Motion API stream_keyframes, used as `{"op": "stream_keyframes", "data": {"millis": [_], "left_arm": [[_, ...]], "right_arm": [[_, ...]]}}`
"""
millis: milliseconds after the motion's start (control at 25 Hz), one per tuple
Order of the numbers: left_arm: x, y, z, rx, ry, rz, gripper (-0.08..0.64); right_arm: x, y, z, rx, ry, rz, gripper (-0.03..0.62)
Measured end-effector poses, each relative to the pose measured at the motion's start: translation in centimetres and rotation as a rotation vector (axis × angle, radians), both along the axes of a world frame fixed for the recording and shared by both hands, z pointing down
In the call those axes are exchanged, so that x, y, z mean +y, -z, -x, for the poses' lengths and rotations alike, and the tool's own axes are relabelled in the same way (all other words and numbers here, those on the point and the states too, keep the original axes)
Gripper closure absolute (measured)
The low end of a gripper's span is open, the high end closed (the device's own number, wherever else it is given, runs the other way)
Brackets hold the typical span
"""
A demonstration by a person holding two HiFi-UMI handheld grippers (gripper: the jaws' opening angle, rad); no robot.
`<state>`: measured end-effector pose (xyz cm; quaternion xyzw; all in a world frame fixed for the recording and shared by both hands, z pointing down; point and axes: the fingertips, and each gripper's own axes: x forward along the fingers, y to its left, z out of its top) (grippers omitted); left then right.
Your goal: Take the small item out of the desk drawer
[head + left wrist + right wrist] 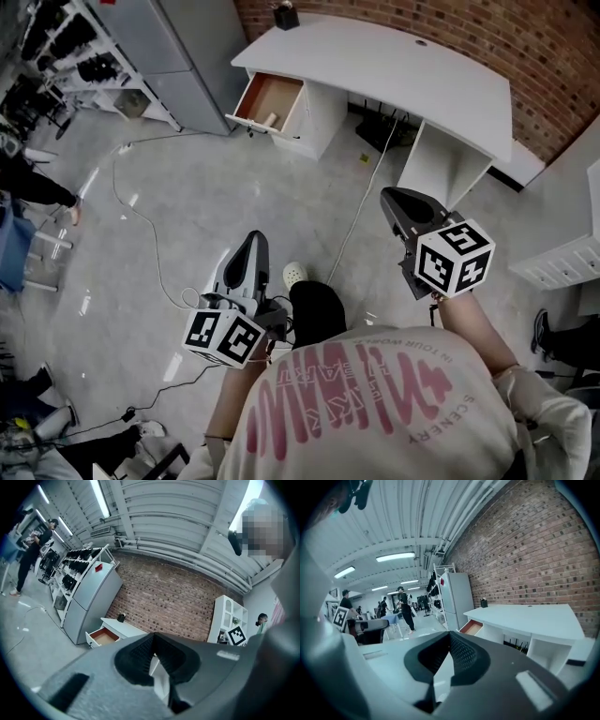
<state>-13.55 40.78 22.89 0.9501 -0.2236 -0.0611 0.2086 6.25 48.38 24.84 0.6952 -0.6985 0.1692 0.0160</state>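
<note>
A white desk stands against the brick wall across the floor. Its left drawer is pulled open, with a wood-coloured bottom and a small pale item near its front. The drawer also shows in the left gripper view and the right gripper view. My left gripper and right gripper are held low in front of the person, far from the desk. Both point toward it. Each one's jaws meet at the tips with nothing between them.
A grey cabinet stands left of the desk, with racks beyond it. A cable trails over the grey floor. A black object sits on the desk top. A white shelf unit is at the right. People stand at the far left.
</note>
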Motion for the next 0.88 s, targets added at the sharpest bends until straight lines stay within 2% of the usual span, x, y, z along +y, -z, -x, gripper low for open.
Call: {"op": "stream_keyframes", "data": {"millis": [120,280,600,880], "left_arm": [[-4.1,-0.3,-0.8,0.004,-0.007,0.006,0.554],[-10.0,-0.2,-2.3,-0.005,-0.02,0.023,0.554],[-21.6,1.6,-5.1,-0.031,-0.055,0.004,0.554],[-29.2,2.2,-5.9,-0.041,-0.055,-0.002,0.554]], "right_arm": [[-3.8,-0.1,-0.1,0.085,0.021,0.018,0.583],[-9.9,-0.6,0.0,0.106,0.048,0.049,0.583],[-22.2,0.3,-1.3,0.013,0.058,0.043,0.583],[-29.5,0.7,-2.4,-0.029,0.037,0.033,0.583]]}}
